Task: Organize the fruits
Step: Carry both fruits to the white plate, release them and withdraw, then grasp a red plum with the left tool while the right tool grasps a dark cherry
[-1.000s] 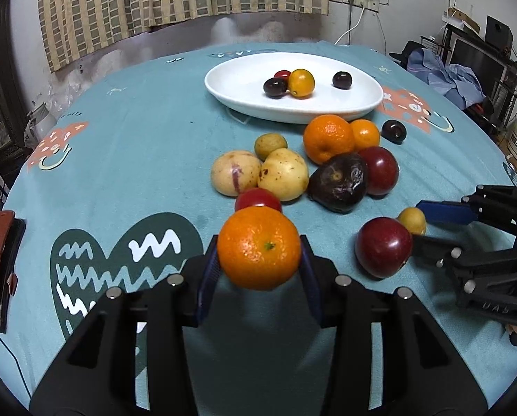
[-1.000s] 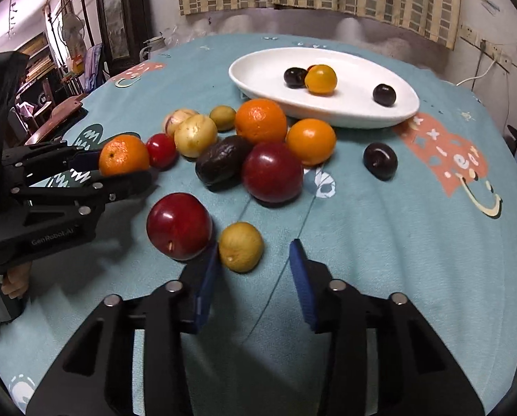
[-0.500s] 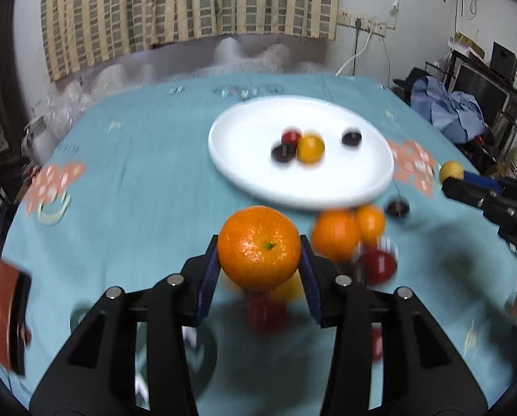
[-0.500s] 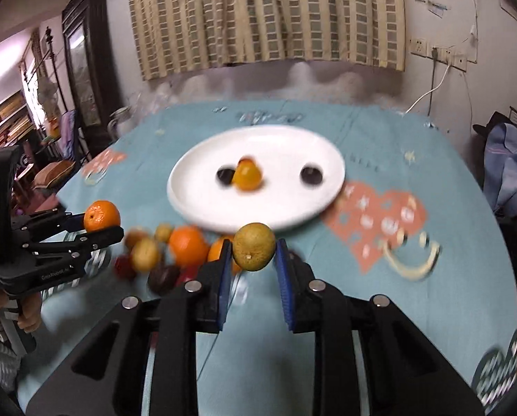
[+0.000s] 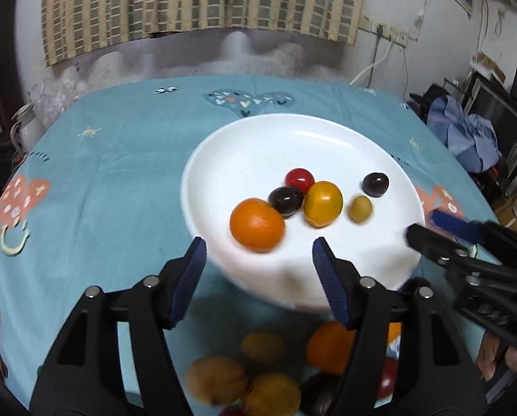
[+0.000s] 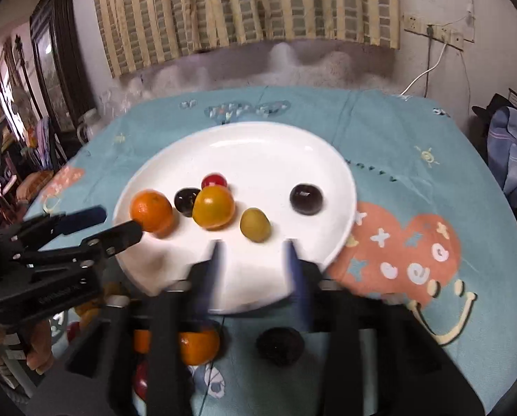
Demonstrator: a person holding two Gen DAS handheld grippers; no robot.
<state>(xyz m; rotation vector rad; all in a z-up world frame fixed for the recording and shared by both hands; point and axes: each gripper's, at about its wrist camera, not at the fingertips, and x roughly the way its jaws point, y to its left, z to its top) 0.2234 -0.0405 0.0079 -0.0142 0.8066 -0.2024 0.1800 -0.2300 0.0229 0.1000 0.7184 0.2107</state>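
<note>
A white plate (image 5: pixel 244 145) (image 6: pixel 258 142) on the teal tablecloth holds several fruits: an orange (image 5: pixel 256 224) (image 6: pixel 151 210), a small yellow-green fruit (image 5: pixel 360 208) (image 6: pixel 255 224), a yellow-orange tomato (image 5: pixel 322 203), a red one (image 5: pixel 299 178) and two dark plums (image 5: pixel 285 200) (image 5: pixel 375 183). My left gripper (image 5: pixel 258 253) is open and empty just before the orange. My right gripper (image 6: pixel 255 248) is open and empty just before the yellow-green fruit; it also shows in the left wrist view (image 5: pixel 432 232).
Several loose fruits lie on the cloth in front of the plate: oranges (image 5: pixel 331 346) (image 6: pixel 197 346), yellowish fruits (image 5: pixel 215 379), a dark one (image 6: pixel 279 345). Clothes and boxes stand beyond the table's right edge (image 5: pixel 466 138).
Both grippers moved forward over the plate and opened. The left let go of the orange and the right let go of the yellow-green fruit; both fruits now lie on the plate.
</note>
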